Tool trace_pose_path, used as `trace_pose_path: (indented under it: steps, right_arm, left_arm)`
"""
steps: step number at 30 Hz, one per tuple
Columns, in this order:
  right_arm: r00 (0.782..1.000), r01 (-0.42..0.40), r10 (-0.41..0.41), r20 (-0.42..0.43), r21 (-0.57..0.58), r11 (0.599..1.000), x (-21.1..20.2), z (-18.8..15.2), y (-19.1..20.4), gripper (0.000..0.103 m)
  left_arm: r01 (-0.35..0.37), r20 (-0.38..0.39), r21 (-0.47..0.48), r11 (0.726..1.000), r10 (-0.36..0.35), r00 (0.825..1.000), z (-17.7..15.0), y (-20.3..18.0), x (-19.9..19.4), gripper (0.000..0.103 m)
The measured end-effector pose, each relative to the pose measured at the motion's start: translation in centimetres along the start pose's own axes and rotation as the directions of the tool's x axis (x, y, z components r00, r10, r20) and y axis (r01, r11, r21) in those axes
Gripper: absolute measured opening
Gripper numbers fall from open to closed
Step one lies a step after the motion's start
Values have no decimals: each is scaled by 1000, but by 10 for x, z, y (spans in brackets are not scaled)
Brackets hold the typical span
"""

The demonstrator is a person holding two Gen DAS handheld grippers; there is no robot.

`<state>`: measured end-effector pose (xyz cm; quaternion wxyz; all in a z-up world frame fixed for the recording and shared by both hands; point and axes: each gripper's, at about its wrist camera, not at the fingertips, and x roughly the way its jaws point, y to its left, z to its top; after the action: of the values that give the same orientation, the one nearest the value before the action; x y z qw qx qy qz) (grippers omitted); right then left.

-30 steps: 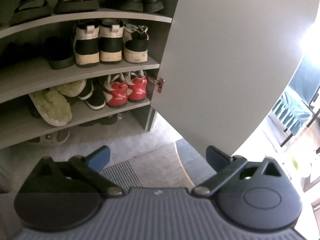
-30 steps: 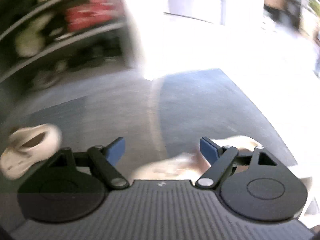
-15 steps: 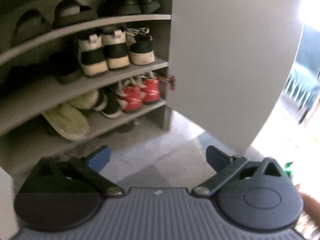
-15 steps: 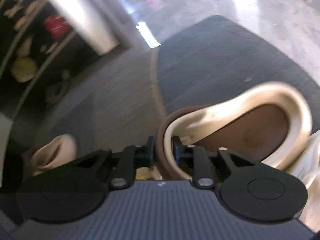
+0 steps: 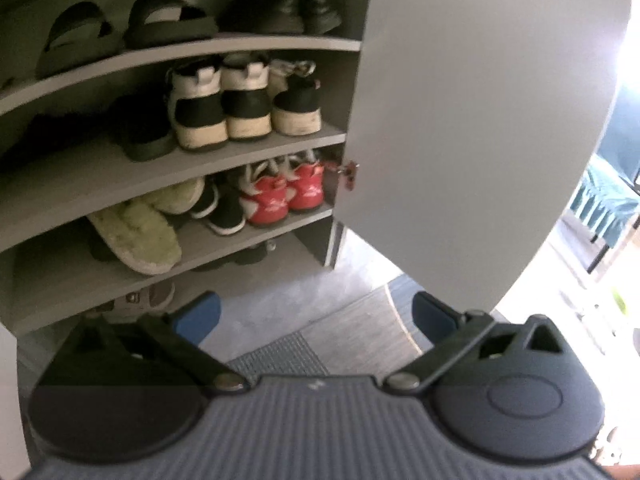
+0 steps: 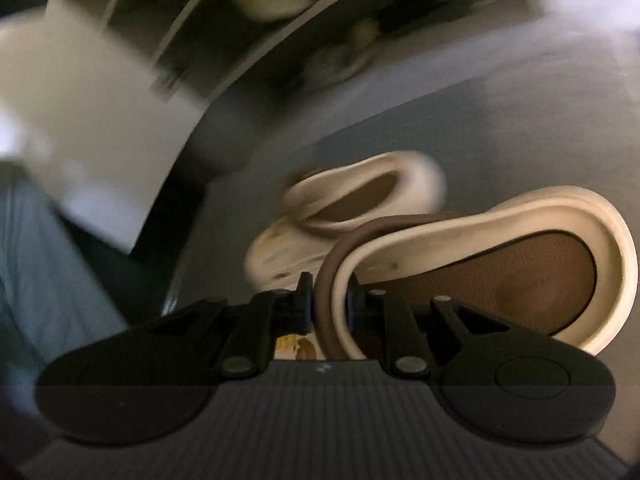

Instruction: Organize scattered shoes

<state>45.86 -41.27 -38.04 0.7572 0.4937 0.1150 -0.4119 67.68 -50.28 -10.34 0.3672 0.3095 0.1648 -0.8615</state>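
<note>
Two grippers: we are now clenching our right gripper on the cream clog, released before; left gripper staying released.

Cream clog with brown footbed and brown heel strap, second cream clog with tan inside; black fingers with blue pads on the right gripper; bright blue pads on the fingers of the left gripper, ribbed grey-blue body; grey shoe cabinet with pale grey door; black sandals; white-and-black high-tops with cream soles; red sneakers with white trim; fuzzy pale green slippers; grey floor, darker striped mat; light blue trouser leg.
</note>
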Motion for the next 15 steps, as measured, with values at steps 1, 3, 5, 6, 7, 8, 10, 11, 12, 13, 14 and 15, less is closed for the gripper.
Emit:
trace_pose_path:
  steps: [1,3,5,6,7,8,10,11,12,13,14,15]
  right_arm:
    - [999,-7,7,-32,-9,1000,16,6,8,19]
    - [995,9,-11,-95,-15,1000,48,11,21,20]
    - [986,48,-56,-159,-53,997,77,16,30,23]
    - [977,94,-110,-183,-92,991,84,16,36,25]
    - [973,122,-143,-180,-120,985,81,15,40,25]
    - [974,125,-149,-173,-139,982,72,16,43,25]
    - [979,135,-156,-131,-155,979,54,19,49,24]
    - [984,135,-149,-95,-145,980,44,20,49,24]
    - [989,126,-134,-59,-127,984,37,22,46,24]
    - [993,116,-119,-23,-109,987,30,24,44,24]
    - [994,112,-111,18,-87,990,24,27,41,24]
    - [990,131,-128,62,-61,989,23,33,38,24]
  left_arm:
    - [2,-4,0,1000,-2,1000,-1,-1,0,103]
    - [4,-17,-9,1000,-4,1000,-3,-3,1,103]
    - [7,-30,-32,999,-8,1000,-4,0,1,103]
    - [11,-30,-42,999,-13,999,-3,2,-1,103]
    - [14,-28,-44,999,-15,999,-2,4,-3,103]
    - [21,-27,-47,999,-23,999,-2,6,-5,103]
    - [52,-15,-71,996,-54,998,1,14,-10,103]
    - [49,-13,-82,995,-50,999,3,17,-10,103]
    - [41,-14,-91,995,-43,999,4,19,-10,103]
    - [40,-20,-113,993,-42,999,7,21,-9,103]
    - [46,-24,-132,990,-50,998,8,22,-8,103]
    - [67,-30,-160,985,-73,997,10,23,-7,103]
